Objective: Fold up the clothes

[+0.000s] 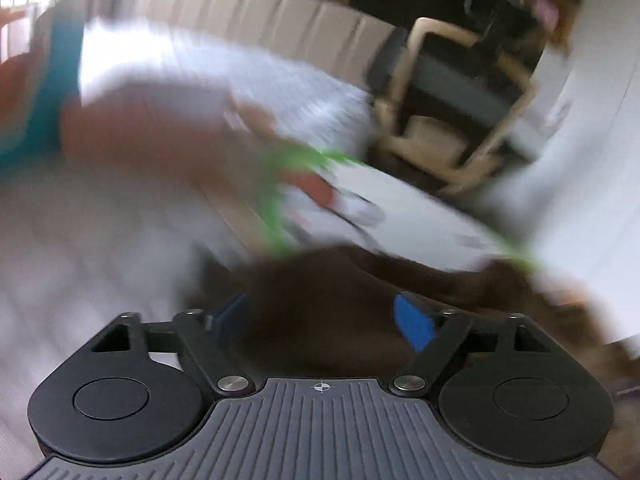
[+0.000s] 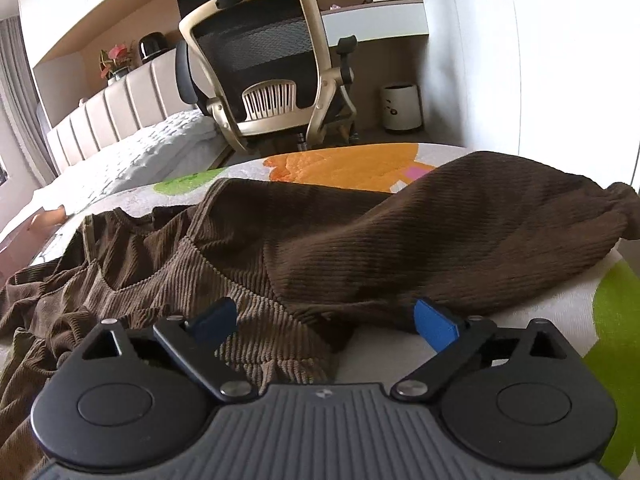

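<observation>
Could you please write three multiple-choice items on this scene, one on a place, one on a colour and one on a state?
1. Where does the brown garment lie?
A. On the seat of the chair
B. On the patterned quilt
C. On the floor by the bin

2. What colour are the pads on the right gripper?
A. Blue
B. Red
C. Yellow

3. How does the right gripper stand?
A. Shut on the garment
B. Open, its fingers apart over the garment's edge
C. Shut on the quilt

Answers: 1 B, the corduroy is spread over the quilt with its orange and green patches. 2 A, both pads show blue. 3 B, a wide gap shows between the fingers and nothing is pinched.
</observation>
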{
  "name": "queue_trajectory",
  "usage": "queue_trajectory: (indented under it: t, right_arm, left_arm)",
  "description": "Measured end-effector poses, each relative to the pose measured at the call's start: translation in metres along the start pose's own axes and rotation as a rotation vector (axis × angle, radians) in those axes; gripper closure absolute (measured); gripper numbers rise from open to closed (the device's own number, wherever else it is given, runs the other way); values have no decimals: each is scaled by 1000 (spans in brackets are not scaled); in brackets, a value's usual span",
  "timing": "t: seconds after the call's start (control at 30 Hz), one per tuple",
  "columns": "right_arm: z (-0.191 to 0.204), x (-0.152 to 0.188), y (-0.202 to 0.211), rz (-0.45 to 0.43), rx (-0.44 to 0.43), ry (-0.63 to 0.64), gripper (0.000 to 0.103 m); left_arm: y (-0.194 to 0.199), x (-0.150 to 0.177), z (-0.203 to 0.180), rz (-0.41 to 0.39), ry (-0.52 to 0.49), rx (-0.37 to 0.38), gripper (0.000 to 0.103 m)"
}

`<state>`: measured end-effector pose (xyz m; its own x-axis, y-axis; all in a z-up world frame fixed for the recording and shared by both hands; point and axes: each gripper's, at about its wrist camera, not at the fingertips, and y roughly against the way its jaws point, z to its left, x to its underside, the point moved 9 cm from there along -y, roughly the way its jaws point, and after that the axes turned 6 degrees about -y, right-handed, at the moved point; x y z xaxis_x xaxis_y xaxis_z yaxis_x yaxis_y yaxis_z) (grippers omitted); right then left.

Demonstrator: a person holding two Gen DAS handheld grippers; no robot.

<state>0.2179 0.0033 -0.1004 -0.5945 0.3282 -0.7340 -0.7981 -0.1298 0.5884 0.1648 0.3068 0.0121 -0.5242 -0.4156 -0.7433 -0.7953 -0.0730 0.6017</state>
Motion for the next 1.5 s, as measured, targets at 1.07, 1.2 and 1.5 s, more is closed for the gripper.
queue_trajectory:
  t: [1.07, 1.2, 1.5]
  right_arm:
    - [-26, -17, 24, -145, -93, -245, 0]
    - [1, -33, 34, -128, -113, -121, 0]
    - [114, -45, -22, -38, -224, 166, 17]
  left_arm:
    - [-8, 7, -292, -198, -542, 338, 42]
    - [-25, 78, -301, -8, -724, 360, 19]
    - [-44, 103, -237, 33, -617, 344, 5]
